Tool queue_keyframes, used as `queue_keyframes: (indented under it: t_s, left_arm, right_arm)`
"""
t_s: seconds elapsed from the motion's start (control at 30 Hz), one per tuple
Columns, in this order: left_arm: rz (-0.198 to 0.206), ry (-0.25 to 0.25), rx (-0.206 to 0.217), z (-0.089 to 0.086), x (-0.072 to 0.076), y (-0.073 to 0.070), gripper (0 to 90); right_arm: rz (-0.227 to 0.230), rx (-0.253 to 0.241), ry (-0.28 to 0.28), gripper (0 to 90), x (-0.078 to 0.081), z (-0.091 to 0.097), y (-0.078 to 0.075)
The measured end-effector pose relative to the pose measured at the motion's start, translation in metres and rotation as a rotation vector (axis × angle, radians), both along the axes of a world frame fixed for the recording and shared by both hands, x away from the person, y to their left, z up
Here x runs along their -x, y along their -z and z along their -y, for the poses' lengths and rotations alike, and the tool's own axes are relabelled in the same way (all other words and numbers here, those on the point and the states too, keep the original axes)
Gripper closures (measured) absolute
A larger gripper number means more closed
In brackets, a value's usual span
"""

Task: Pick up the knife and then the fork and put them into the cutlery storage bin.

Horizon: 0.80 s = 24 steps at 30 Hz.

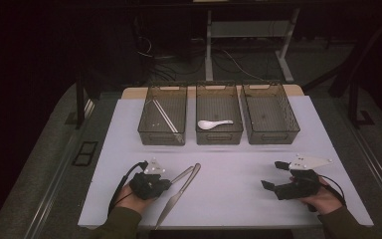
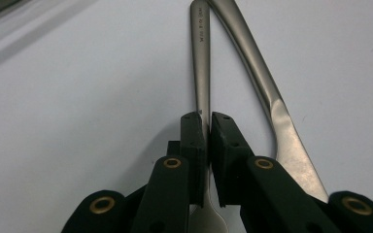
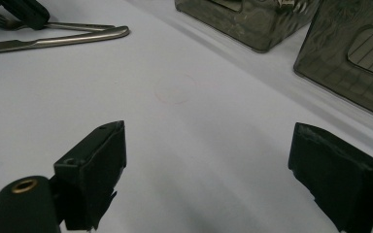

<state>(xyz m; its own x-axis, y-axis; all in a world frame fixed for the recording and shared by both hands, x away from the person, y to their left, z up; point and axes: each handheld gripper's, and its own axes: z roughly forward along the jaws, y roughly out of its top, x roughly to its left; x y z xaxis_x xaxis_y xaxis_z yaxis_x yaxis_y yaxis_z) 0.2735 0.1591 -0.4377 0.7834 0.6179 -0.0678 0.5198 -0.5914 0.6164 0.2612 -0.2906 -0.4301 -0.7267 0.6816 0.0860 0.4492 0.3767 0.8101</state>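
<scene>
1. Two pieces of cutlery lie on the table [image 1: 129,149] near the person's edge: a fork [image 2: 200,68] and a knife [image 2: 267,92]. Their handle ends meet ahead of the left gripper [image 1: 165,182] and spread apart towards it.
2. Left gripper: clenched on the fork. In the left gripper view the jaws pinch the handle's neck from both sides, with the tines just behind the pads and the long handle running straight out ahead. Gripping there probably gives firm hold of a thin, flat piece and leaves the knife alone.
3. Knife: just right of the left jaws, flat on the table, not gripped. Whether it touches the fork at the far end I cannot tell.
4. Right gripper [image 1: 271,175]: released, jaws wide with nothing between them, held over bare table well apart from the cutlery. It looks parked, waiting its turn, likely for the knife.
5. Three bins [image 1: 219,137] stand in a row well beyond both grippers. The left holds chopsticks [image 1: 165,115], the middle a white spoon [image 1: 214,123], the right looks bare, which suggests one sort per bin.
6. Judgement: the fork is secured but not lifted; its bin is undecided from here.
</scene>
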Motion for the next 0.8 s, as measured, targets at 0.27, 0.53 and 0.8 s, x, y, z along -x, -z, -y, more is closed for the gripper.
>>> queue_keyframes:
  t_s: [0.27,0.53,0.8]
  left_arm:
    - [0.012,0.013,-0.016,0.002,0.0,0.0,83.7]
    - [0.026,0.025,-0.002,0.002,-0.004,-0.008,84.2]
    - [0.057,0.028,0.044,0.002,-0.005,-0.019,84.5]
  right_arm:
    - [-0.002,0.001,-0.002,13.5,0.0,-0.001,0.0]
    - [-0.013,-0.04,0.026,13.7,-0.001,0.002,-0.003]
    - [-0.053,-0.098,-0.011,13.6,-0.003,0.005,-0.013]
